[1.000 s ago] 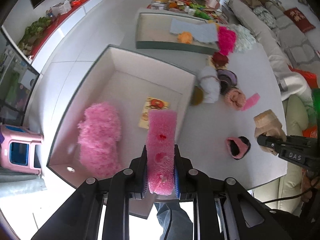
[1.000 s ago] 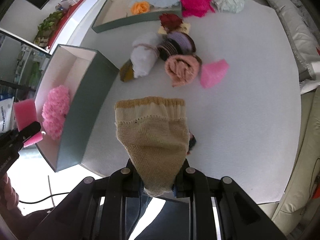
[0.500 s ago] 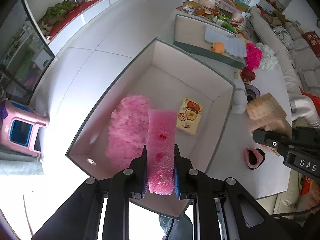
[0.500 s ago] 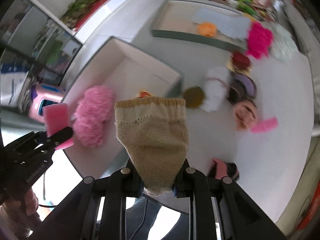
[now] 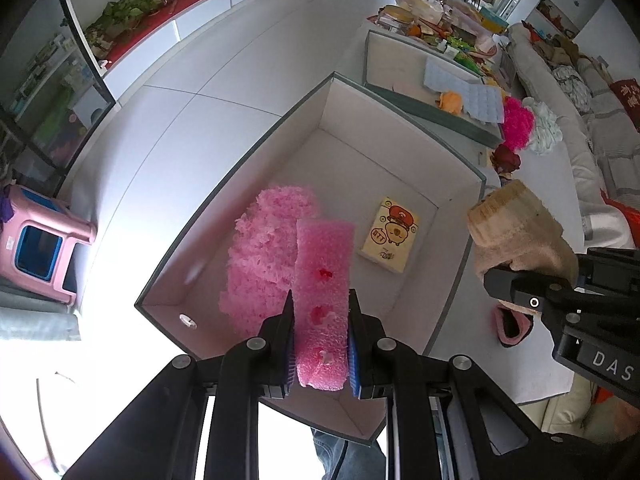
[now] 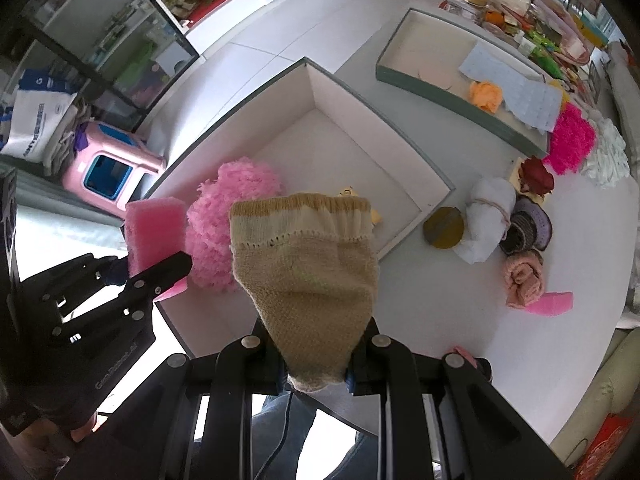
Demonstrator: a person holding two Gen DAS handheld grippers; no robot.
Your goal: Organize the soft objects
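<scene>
My left gripper (image 5: 321, 312) is shut on a pink foam sponge (image 5: 324, 276) and holds it above the near end of an open grey box (image 5: 224, 188). A fluffy pink cloth (image 5: 260, 256) and a yellow cartoon packet (image 5: 390, 234) lie in the box. My right gripper (image 6: 316, 344) is shut on a beige knitted sock (image 6: 308, 264), held above the box's near right edge. The left gripper with its sponge (image 6: 154, 232) shows at the left of the right wrist view. The sock also shows in the left wrist view (image 5: 516, 236).
On the white table (image 6: 440, 300) right of the box lie a white roll (image 6: 488, 216), a pink towel roll (image 6: 524, 276), a purple knit (image 6: 528, 228), a pink foam piece (image 6: 550, 304) and a round pad (image 6: 444, 227). A second tray (image 6: 432, 84) stands behind. A pink stool (image 5: 36, 240) stands on the floor.
Both grippers have moved left and over the box. The sponge now hangs above the box interior, and the sock has come from above the table to the box's near right edge.
</scene>
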